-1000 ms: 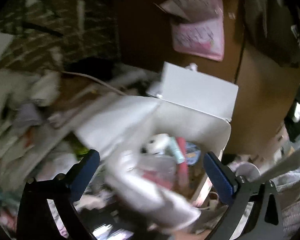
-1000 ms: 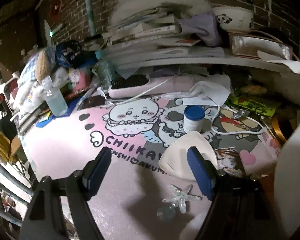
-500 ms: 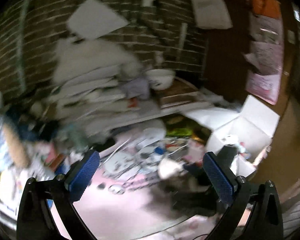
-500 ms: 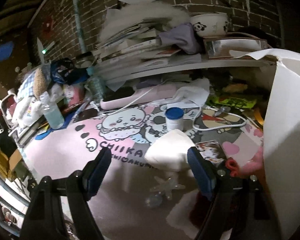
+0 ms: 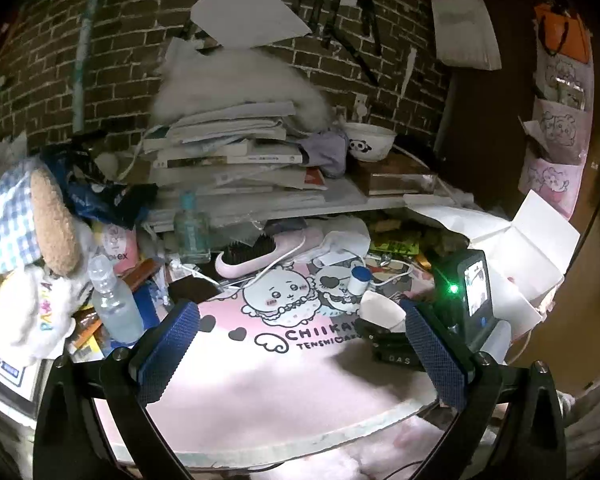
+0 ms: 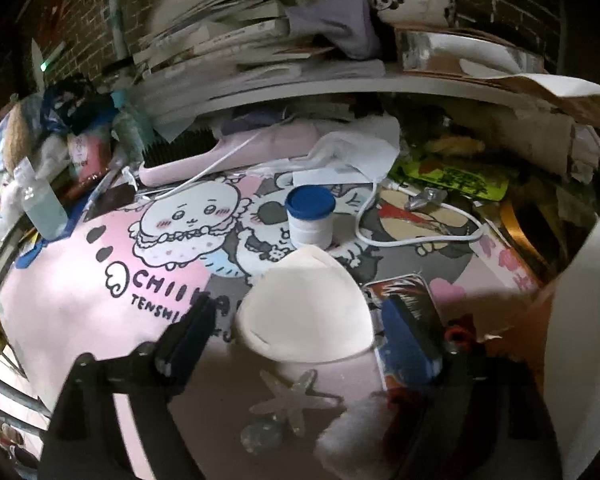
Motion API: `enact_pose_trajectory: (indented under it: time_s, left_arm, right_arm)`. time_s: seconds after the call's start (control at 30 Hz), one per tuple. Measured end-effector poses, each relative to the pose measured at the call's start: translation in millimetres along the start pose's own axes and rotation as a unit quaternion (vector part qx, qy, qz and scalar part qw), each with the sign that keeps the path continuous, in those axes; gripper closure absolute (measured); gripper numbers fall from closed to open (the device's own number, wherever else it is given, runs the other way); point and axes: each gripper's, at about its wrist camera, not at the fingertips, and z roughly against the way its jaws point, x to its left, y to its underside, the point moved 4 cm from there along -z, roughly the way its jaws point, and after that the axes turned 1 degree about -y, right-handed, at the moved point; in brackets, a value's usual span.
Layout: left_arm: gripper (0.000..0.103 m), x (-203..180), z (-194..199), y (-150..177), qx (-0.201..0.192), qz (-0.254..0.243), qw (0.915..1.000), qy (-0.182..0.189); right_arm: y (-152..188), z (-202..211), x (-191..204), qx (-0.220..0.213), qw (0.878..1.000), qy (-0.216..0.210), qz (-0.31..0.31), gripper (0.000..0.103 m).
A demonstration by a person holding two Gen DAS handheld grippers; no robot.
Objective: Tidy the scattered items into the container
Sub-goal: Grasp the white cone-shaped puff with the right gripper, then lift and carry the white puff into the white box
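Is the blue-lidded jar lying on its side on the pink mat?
No, the blue-lidded jar stands upright on the mat, lid on top.

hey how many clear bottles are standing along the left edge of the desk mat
2. A plastic bottle at the mat's left edge, and a glass bottle farther back under the shelf. Clutter may hide others.

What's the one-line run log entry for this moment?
left gripper: open, empty, above pink mat | right gripper: open, straddling white moulded face mask | white cardboard box: open
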Motion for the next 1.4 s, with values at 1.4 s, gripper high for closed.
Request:
enact_pose_trajectory:
  time_s: [1.4]
  left_arm:
    - [0.000,-23,-55,16,0.070,0.001,0.9974,0.017]
  right_arm:
    - [-60,177,-17,-0.148,0.983,-0.024,0.106,0.053]
